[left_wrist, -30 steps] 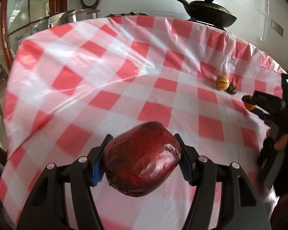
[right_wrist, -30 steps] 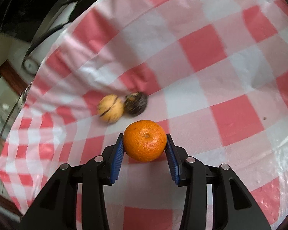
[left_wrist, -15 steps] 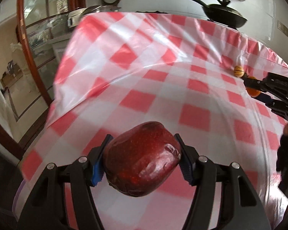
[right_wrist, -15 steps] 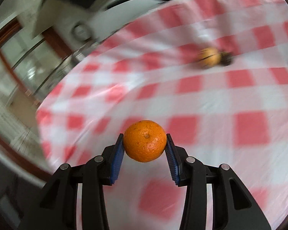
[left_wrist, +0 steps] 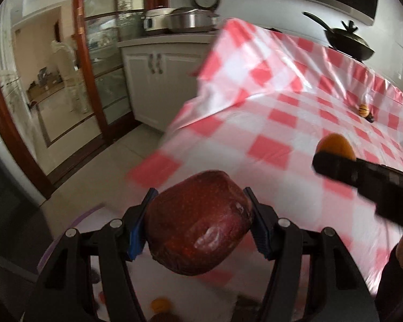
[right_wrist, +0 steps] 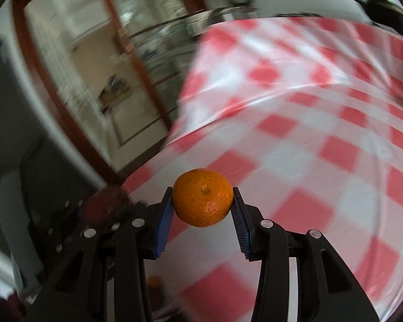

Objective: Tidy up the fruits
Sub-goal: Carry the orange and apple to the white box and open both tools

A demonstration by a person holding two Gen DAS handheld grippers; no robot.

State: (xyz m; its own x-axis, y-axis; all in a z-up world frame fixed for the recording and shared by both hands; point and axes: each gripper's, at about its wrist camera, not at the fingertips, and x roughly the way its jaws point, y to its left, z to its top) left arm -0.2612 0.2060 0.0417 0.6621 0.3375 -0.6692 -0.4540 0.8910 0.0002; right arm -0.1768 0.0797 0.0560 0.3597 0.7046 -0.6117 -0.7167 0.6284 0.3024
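My left gripper (left_wrist: 198, 226) is shut on a dark red apple (left_wrist: 198, 222), held above the near left corner of the red-and-white checked tablecloth (left_wrist: 282, 123). An orange mandarin (right_wrist: 202, 197) sits between the blue pads of my right gripper (right_wrist: 202, 206), which is shut on it. In the left wrist view the right gripper (left_wrist: 333, 153) comes in from the right with the mandarin (left_wrist: 335, 143) at its tip. The right wrist view shows the apple (right_wrist: 104, 206) blurred at lower left. Far back on the cloth lie a small orange fruit (left_wrist: 363, 109) and a dark one (left_wrist: 371, 119) beside it.
The table's left edge drops to a tiled floor (left_wrist: 94, 166). Beyond stand white cabinets (left_wrist: 158, 80), steel pots (left_wrist: 185, 21) and a glass door with a wooden frame (left_wrist: 86, 80). A black pan (left_wrist: 349, 44) sits past the far edge. Small fruits (left_wrist: 161, 304) show below the fingers.
Both grippers have swung left toward the table's near left corner with their fruit still held. The floor and cabinets have come into view, and the two far fruits now look much smaller.
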